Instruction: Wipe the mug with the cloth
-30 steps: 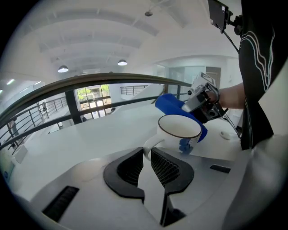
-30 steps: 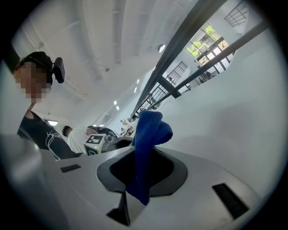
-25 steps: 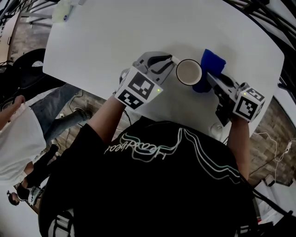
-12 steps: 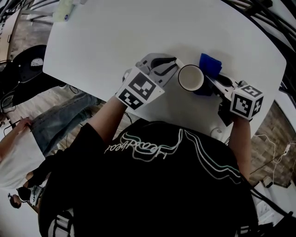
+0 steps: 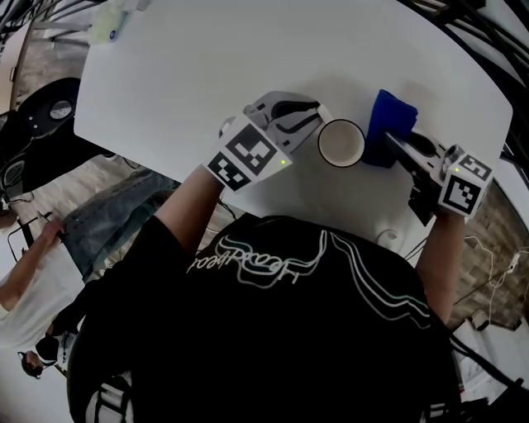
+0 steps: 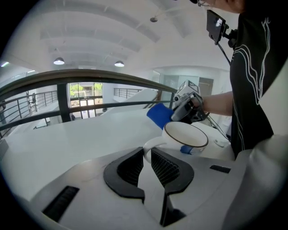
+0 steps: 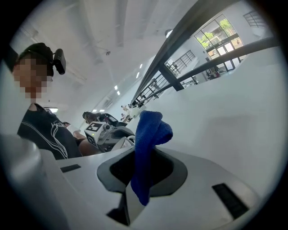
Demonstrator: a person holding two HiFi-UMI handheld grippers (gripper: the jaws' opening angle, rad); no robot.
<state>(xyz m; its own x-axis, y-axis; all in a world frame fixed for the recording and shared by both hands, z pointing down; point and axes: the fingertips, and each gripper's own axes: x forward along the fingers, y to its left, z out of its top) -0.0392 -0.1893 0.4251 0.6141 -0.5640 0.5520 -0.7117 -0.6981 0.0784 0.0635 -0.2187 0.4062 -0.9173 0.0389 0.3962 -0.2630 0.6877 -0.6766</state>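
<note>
left gripper (image 6: 147,158) jaws clamped on mug (image 5: 340,142) handle; right gripper (image 7: 143,168) jaws pinching cloth (image 5: 388,125) just beside mug | tip: steady mug on table (image 5: 207,66); press cloth flat, sweep round wall

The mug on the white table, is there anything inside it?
Nothing shows: from the head view the mug looks empty, its pale bottom bare. The left gripper view shows only its rim and far inner wall; the near wall covers the bottom there.

White counter (image 5: 198,74), pale object at its far left corner (image 5: 107,22), bystander in jeans beside it (image 5: 116,211), ceiling lamps (image 6: 58,60), dark railing (image 6: 40,87)
</note>
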